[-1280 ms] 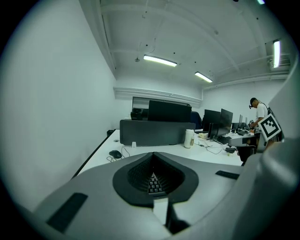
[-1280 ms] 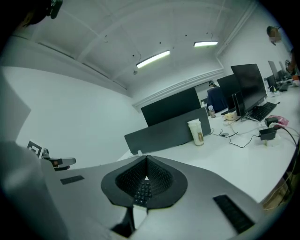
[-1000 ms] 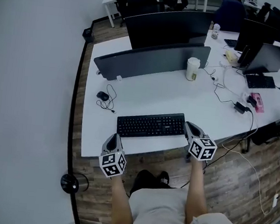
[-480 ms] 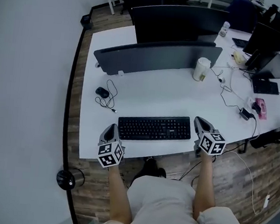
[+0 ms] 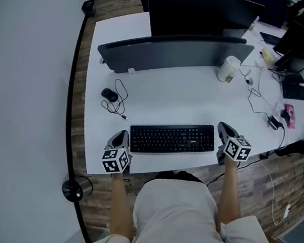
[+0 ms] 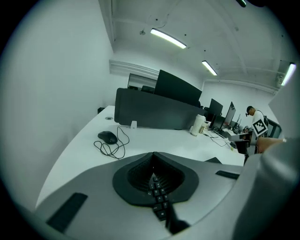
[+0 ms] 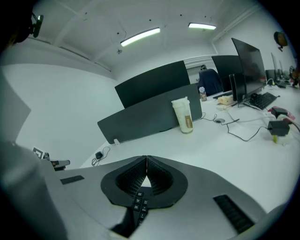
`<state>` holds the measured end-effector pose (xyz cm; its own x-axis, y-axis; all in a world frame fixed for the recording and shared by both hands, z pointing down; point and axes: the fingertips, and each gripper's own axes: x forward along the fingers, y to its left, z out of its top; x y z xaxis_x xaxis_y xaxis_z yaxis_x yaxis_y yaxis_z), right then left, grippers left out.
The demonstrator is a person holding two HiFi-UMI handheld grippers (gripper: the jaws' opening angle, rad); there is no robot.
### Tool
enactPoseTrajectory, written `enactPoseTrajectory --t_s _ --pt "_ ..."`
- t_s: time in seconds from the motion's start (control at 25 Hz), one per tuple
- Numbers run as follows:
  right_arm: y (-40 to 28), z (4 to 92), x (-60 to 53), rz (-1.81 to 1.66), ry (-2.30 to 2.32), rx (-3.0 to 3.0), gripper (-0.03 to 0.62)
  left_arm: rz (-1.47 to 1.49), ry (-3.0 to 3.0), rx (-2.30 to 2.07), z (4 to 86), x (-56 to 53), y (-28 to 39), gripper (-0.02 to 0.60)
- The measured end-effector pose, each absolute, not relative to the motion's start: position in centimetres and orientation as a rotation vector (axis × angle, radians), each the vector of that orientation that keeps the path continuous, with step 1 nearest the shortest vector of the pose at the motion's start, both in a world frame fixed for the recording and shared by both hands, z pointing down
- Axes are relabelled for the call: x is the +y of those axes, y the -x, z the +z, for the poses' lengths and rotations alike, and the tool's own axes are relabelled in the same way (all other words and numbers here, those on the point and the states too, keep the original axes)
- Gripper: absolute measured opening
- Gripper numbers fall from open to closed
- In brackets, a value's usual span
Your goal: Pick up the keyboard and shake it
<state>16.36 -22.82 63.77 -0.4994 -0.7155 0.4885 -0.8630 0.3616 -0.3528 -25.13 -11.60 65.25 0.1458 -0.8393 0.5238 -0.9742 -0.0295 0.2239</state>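
On the white counter (image 5: 159, 100), close to its 6 o'clock edge: black keyboard (image 5: 172, 138), lying flat, long axis running 9 to 3 o'clock. Cabled mouse (image 5: 110, 94) at about 10 o'clock from it, well apart. Paper cup (image 5: 229, 68) off at 1 o'clock, near the dark divider panel (image 5: 175, 53).

Handling, as a judgement:
- Probably light, a stiff plastic slab; should not sag when lifted by its ends.
- Smooth, thin case edges, likely a bit slippery under a shake; keycaps the fragile part, so no pinching on the keys.
- Best taken at the two short ends, one hand-held gripper per end, pads on the bare rim above and below.

Position relative to the tools:
- Left hand-held gripper (image 5: 121, 137) just beside the 9 o'clock end, tips pointing toward 12 o'clock. Jaws pressed together, tips meeting, nothing between them (image 6: 153, 153); only a strip of keys visible below through the gap.
- Right hand-held gripper (image 5: 224, 130) just beside the 3 o'clock end, likewise angled down toward the counter. Jaws closed tip to tip and empty (image 7: 146, 158); keys visible underneath.
- Contact with the keyboard at either end: not clear from any view.

Keyboard not yet gripped or lifted. Both sets of jaws would need to open before any hold on the end rims.
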Motion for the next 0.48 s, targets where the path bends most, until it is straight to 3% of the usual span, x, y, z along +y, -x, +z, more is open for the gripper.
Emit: enactPoseTrajectory --t_s 0.44,0.48 --pt "-18.1 73.0 -21.1 1.019 -1.365 -2.208 0.046 0.185 -1.732 -1.471 73.6 -10.6 26.9 0.017" --pt "-18.2 73.8 -20.9 1.04 -1.35 -2.208 0.081 0.193 -1.713 -1.473 74.3 -10.5 26.9 0.017"
